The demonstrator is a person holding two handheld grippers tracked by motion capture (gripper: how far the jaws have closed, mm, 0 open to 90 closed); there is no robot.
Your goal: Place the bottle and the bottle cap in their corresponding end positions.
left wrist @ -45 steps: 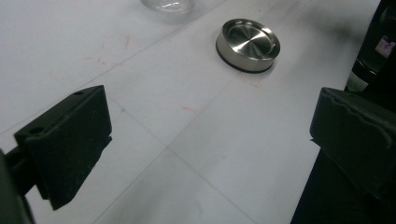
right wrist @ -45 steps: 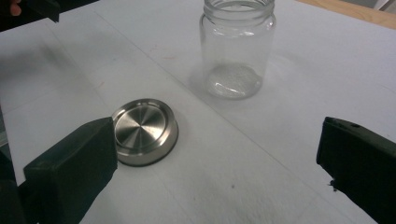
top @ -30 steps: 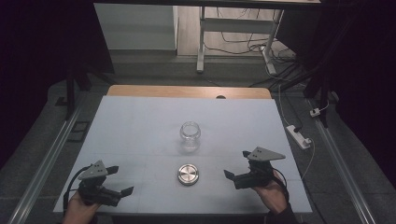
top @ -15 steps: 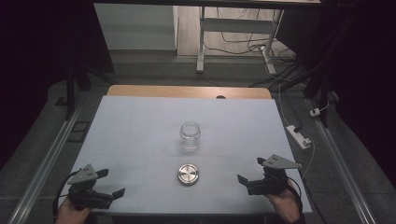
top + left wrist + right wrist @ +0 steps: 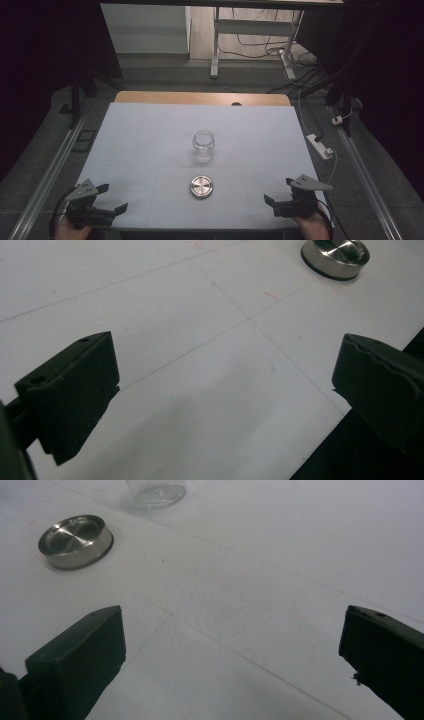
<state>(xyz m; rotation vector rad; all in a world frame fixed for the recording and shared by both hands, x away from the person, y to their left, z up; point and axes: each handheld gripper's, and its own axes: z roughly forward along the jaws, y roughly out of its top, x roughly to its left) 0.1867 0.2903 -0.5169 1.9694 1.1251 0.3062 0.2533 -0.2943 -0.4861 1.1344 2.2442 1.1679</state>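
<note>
glass jar frame centre, metal lid below. left gripper, right gripper at bottom corners, jaws apart, empty. risk: careless reach tips jar.

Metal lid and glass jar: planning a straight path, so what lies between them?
Bare white table, seen from the high view, separates the metal lid from the glass jar.

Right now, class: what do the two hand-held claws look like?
Both the left claw and the right claw are black, each topped by a grey three-cornered plate. Each has two blocky black jaws, one on the left claw with a wavy edge. A dark cable trails from the left.
</note>
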